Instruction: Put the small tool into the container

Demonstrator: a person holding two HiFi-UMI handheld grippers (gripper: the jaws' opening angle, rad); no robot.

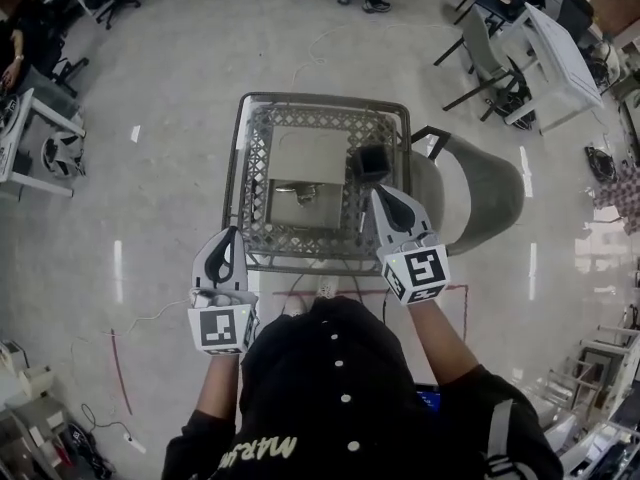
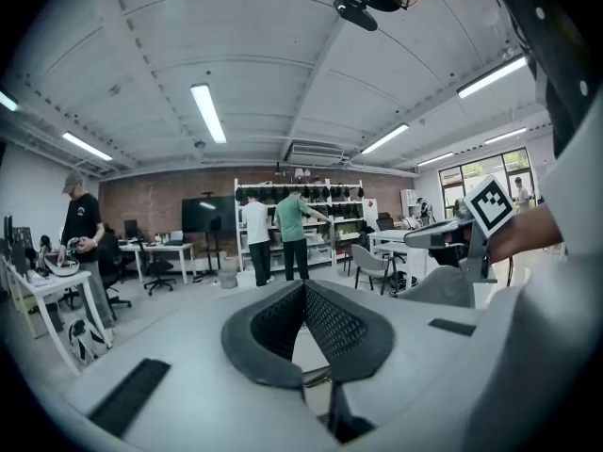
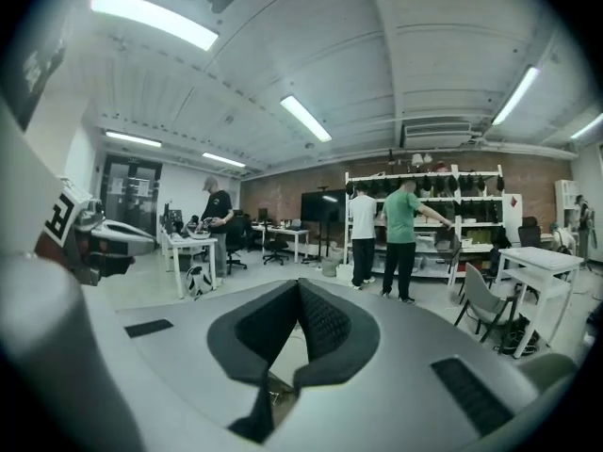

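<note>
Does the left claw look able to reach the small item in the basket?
Probably yes: the basket stands open, nothing covers the small item, and the left claw hovers by its rim.

I get bright, even light from ceiling tube lamps (image 3: 306,118), glaring white. Pale streaks shine on the floor (image 1: 150,98) left and right of the basket (image 1: 258,158). Every view bows at its edges, corners black. My right tongs (image 3: 297,285) look soft up close.

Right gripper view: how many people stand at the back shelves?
2. A person in a white shirt stands on the left, and a person in a green shirt right beside them reaches into the shelves. Others may be hidden behind them.
</note>
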